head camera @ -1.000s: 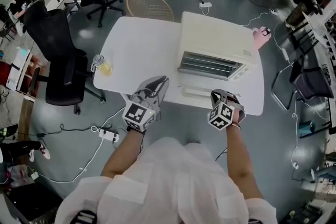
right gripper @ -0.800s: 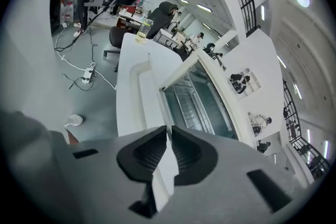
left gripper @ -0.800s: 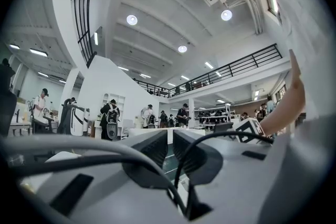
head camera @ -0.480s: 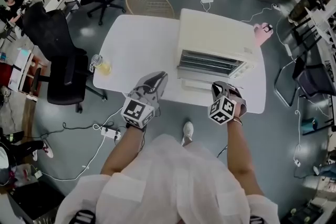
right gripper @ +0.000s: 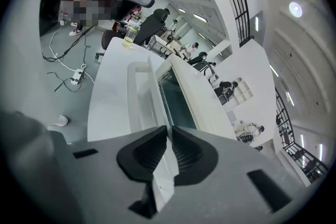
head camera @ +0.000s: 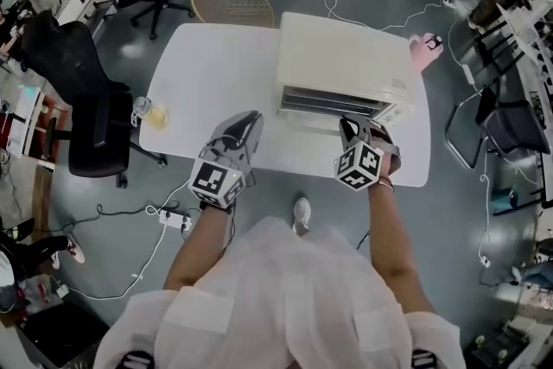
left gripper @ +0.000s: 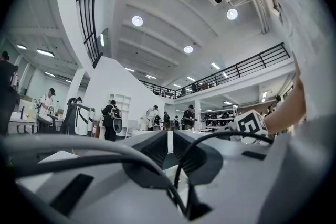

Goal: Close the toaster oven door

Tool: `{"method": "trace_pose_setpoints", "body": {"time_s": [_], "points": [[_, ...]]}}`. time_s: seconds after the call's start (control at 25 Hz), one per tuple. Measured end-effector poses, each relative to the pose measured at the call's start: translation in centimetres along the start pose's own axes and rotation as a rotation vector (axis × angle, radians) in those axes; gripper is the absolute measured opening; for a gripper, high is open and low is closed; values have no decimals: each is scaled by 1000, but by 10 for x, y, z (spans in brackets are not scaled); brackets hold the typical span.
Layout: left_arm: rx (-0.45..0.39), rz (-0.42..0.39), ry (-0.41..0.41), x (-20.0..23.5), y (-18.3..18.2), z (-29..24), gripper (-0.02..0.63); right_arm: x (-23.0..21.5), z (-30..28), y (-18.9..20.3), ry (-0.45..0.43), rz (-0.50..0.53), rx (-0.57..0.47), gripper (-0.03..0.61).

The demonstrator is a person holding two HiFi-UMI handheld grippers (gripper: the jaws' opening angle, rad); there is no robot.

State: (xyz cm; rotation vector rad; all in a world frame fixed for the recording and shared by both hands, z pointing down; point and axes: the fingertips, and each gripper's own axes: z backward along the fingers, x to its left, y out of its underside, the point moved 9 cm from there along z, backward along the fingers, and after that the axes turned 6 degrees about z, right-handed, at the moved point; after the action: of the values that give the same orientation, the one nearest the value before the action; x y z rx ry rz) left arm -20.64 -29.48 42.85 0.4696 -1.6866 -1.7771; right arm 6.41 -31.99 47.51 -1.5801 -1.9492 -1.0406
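Smooth white table (head camera: 216,73), boxy cream toaster oven (head camera: 346,56)

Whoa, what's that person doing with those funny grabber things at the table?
A person is closing a toaster oven that sits on a white table. The right gripper is clamped on the front edge of the oven's door, which is tilted partway up and not shut yet. The left gripper hangs over the table beside the oven, jaws nearly together, holding nothing.
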Motion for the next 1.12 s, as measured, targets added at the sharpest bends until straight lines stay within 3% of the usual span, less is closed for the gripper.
{"method": "trace_pose_setpoints", "body": {"time_s": [1.12], "points": [[2,14,0,19,-3,-55,26,-44,-31,-1,78,10,3,3]]}}
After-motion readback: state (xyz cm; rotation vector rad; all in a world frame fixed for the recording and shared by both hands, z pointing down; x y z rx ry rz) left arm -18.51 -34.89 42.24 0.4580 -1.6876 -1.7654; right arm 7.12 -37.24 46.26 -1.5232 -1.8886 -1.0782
